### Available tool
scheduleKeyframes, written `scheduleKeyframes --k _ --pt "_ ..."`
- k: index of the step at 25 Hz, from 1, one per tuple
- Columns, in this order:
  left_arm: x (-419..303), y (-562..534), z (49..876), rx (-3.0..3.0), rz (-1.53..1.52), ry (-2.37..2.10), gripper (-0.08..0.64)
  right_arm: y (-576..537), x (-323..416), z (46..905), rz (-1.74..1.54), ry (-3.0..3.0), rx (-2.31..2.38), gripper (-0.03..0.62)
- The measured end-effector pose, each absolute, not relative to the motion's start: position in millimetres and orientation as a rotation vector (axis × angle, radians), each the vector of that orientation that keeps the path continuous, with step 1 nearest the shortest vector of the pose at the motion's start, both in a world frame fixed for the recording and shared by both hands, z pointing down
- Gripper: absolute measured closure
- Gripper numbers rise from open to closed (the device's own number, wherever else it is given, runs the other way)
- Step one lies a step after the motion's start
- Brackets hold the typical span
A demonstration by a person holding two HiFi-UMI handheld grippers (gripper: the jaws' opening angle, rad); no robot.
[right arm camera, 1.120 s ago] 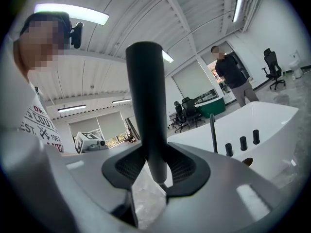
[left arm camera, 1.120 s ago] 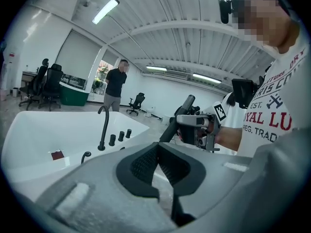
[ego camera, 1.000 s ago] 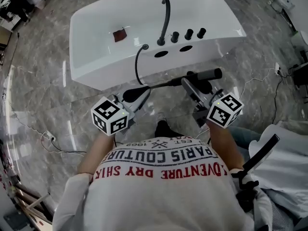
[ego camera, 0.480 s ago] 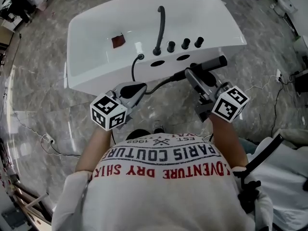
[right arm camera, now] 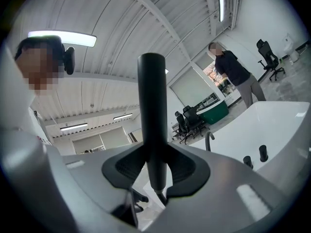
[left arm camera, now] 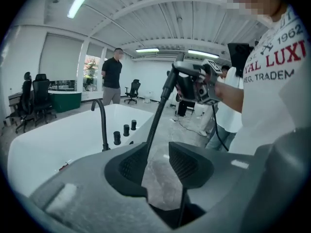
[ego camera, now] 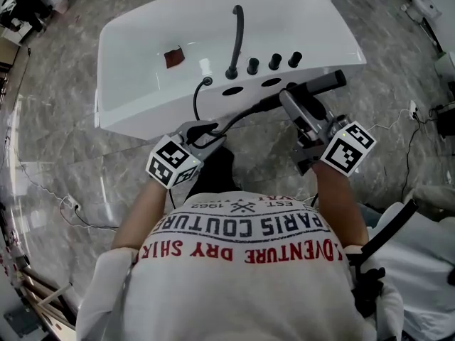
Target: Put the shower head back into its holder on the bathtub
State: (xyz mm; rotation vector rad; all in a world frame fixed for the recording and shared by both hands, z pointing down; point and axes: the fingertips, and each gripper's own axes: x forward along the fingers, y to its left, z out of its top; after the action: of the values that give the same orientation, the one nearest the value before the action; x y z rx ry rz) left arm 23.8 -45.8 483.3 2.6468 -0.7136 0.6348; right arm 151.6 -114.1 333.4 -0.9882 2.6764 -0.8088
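Right gripper (ego camera: 293,99) clamping shower head (ego camera: 328,83) by bathtub (ego camera: 142,114) front rim, left gripper (ego camera: 204,129) jaws just opening, hose (ego camera: 245,112) loose between, shirt (ego camera: 242,244) reading PARIS COUTURE (EST 1962)

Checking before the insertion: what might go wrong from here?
The left gripper has just been opening its jaws, with the hose loose between them, so it may sag and tug. Only the right gripper clamps the shower head, which might twist in its jaws. The knobs stand beside the two deck holes and could get bumped.
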Motion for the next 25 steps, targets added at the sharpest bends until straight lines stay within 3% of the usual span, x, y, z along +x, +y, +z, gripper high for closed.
scheduleKeyframes --k 3,25 --pt "25 -40 521 2.664 0.768 -0.629 0.384 -115 149 334 -0.800 2.669 -0.988 0.454" --pt "12 -61 687 2.540 1.089 -0.539 0.385 -124 143 309 -0.837 2.625 -0.965 0.454"
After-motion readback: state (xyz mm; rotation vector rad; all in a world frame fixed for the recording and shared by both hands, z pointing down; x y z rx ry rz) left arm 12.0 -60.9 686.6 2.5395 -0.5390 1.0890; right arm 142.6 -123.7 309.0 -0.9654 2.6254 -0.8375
